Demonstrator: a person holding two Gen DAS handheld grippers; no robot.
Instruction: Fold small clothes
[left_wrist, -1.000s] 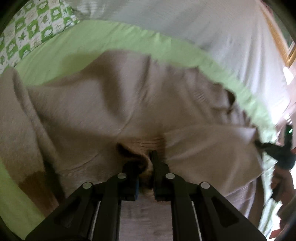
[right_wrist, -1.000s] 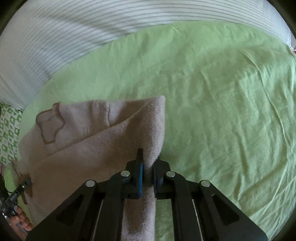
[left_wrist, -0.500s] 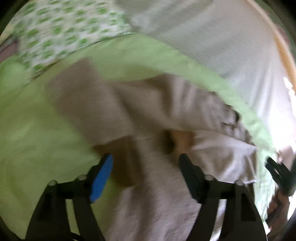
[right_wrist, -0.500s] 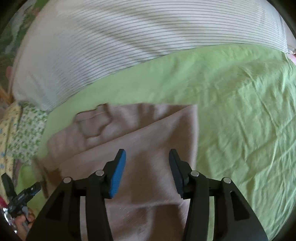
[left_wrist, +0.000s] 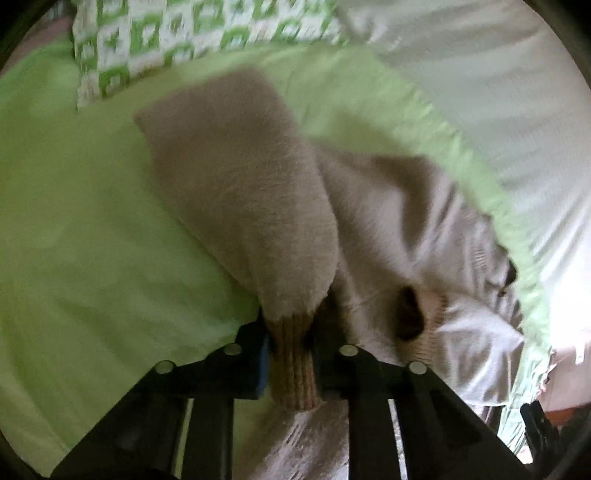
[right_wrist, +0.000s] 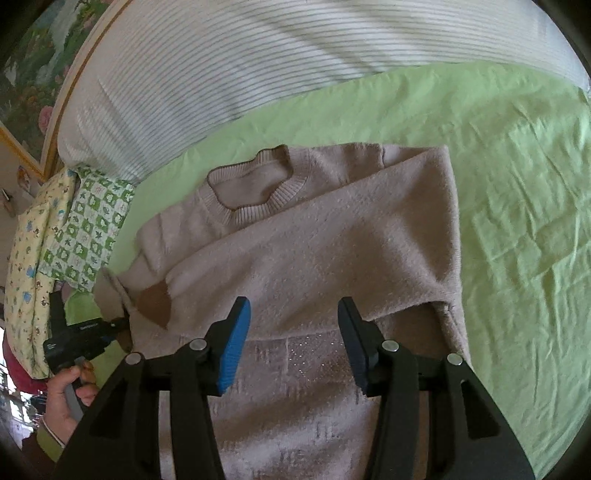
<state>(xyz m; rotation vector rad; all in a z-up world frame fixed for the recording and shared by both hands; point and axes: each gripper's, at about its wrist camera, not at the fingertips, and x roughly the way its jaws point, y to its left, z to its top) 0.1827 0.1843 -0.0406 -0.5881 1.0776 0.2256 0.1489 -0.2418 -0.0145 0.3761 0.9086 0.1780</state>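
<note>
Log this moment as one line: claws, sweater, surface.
left claw: shut on sleeve cuff | right claw: open, above sweater | sweater: one sleeve folded across | surface: green sheet

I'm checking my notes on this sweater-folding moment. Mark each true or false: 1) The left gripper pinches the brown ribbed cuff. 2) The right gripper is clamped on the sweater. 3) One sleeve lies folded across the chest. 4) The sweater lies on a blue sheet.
1) True: the left gripper is shut on the brown ribbed cuff.
2) False: the right gripper is open above the sweater, its pads touching nothing.
3) True: one sleeve crosses the chest below the neckline.
4) False: it lies on a green sheet.
</note>
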